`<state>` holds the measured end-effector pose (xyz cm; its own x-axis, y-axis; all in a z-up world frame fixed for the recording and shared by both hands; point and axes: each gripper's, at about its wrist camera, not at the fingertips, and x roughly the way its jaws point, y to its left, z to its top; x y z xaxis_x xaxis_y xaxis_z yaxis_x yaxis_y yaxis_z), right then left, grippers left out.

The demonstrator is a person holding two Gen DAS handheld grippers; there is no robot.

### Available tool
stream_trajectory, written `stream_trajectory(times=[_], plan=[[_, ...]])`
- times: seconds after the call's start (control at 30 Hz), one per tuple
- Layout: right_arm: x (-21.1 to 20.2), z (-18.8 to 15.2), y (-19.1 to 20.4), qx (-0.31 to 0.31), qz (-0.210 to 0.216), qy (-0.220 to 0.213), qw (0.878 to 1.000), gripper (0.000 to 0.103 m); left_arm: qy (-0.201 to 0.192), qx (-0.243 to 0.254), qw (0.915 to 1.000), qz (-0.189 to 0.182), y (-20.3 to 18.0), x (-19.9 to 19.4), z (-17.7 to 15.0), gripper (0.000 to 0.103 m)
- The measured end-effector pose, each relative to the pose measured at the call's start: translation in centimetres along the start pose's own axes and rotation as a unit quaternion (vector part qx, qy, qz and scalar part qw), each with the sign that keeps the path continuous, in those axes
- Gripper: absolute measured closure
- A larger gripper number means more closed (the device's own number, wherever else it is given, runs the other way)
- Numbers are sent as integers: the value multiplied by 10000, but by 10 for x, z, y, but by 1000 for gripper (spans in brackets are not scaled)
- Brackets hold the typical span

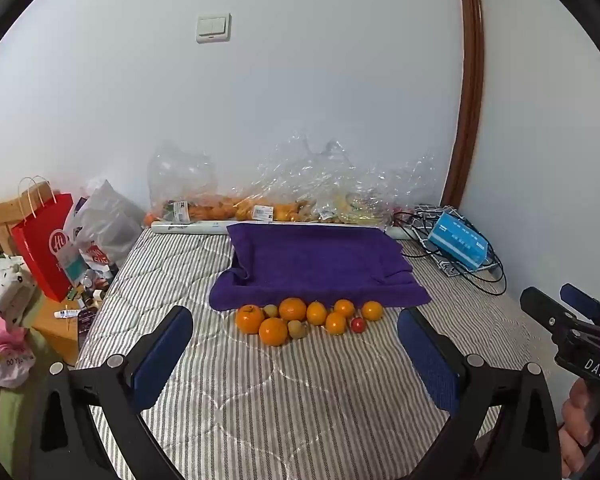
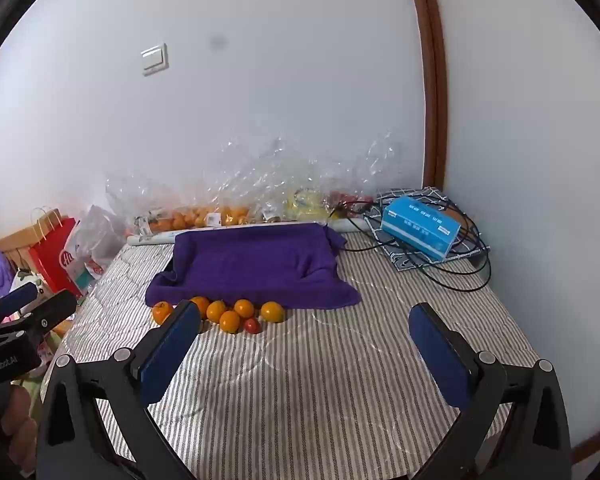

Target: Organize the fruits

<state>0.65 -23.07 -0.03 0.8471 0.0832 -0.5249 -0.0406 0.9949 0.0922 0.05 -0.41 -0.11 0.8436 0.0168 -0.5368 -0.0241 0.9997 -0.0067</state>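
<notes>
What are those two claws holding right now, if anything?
Nothing. The left claw and right claw are both wide open above the striped bedcover, short of the fruits by the purple towel.

Two matching black handheld grippers with blue finger pads

The left black plastic two-finger gripper (image 1: 295, 334) has flat blue pads on angular black arms, each joint capped by a round silver screw. The right black plastic two-finger gripper (image 2: 305, 332) is built alike. Seen from the side, white lettering marks each body: "DAS" on the right one, "GenRobot.AI" on the left.
</notes>
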Motion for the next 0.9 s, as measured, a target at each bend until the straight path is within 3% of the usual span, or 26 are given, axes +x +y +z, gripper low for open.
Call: stream_trajectory(times=[0.27,0.9], plan=[[-4,-1,2,-81,32,-28,10000,0,-129,-147,9996,-225,1,-8,1,0],[-12,0,10,-162,76,-37,9998,0,-174,-200,9993,-248,3,-11,3,0]])
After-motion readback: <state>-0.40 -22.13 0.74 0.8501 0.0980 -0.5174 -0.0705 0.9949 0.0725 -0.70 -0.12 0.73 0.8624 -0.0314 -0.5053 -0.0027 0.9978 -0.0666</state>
